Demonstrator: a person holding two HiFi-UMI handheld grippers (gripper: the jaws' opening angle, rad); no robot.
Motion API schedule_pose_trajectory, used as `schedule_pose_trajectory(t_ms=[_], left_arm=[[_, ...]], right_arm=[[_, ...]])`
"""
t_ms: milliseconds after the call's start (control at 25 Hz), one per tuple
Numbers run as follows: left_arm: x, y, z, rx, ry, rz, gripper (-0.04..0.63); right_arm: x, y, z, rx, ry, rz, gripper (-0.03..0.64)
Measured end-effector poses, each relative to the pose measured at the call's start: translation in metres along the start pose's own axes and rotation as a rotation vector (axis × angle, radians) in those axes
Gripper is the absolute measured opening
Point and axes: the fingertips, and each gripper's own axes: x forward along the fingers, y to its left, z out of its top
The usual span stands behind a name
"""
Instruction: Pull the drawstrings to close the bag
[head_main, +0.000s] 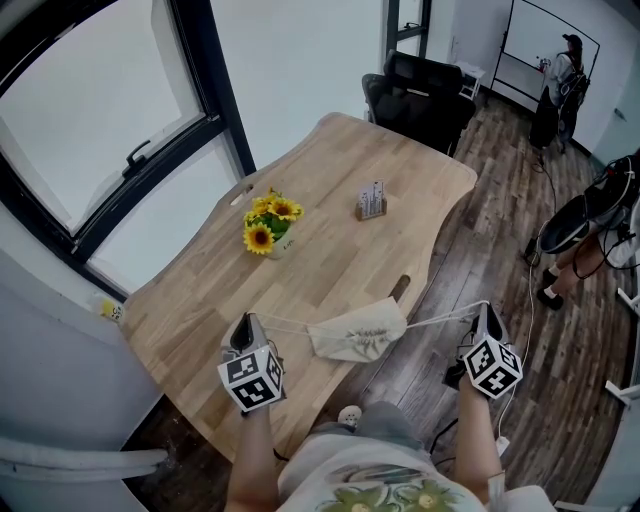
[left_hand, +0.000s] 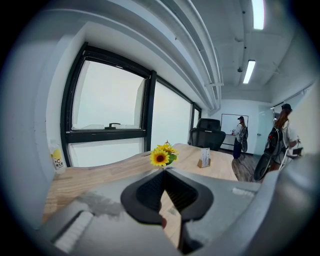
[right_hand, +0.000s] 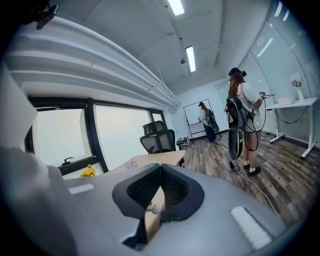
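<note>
Pinching from opposite sides, the left gripper (head_main: 247, 322) and the right gripper (head_main: 487, 312) each had their jaws pressed together on a cord. The left drawstring (head_main: 285, 325) ran to one and the right drawstring (head_main: 440, 319) to the other. In the right gripper view a pale knot (right_hand: 148, 209) sat between the closed pads, probably what kept the cord from slipping. Both cords looked fairly straight, and the grippers were held well apart, which suited an outward pull.

Between them the bag (head_main: 358, 333) lay on the near edge of the table (head_main: 330, 160), its mouth gathered into folds; it seemed largely cinched. Lying there, it left both cords free to run sideways.

Farther back on the table stood a small pot of sunflowers (head_main: 268, 222) and a card holder (head_main: 372, 202), well clear of the cords. An office chair (head_main: 420, 95) stood beyond the far end.
</note>
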Motion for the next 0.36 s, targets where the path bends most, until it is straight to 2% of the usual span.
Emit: schedule_pose_trajectory(t_ms=[360], left_arm=[[0.0024, 0.003, -0.0003, -0.004, 0.004, 0.011, 0.009]], right_arm=[[0.0037, 0.004, -0.0041, -0.004, 0.018, 0.01, 0.003]])
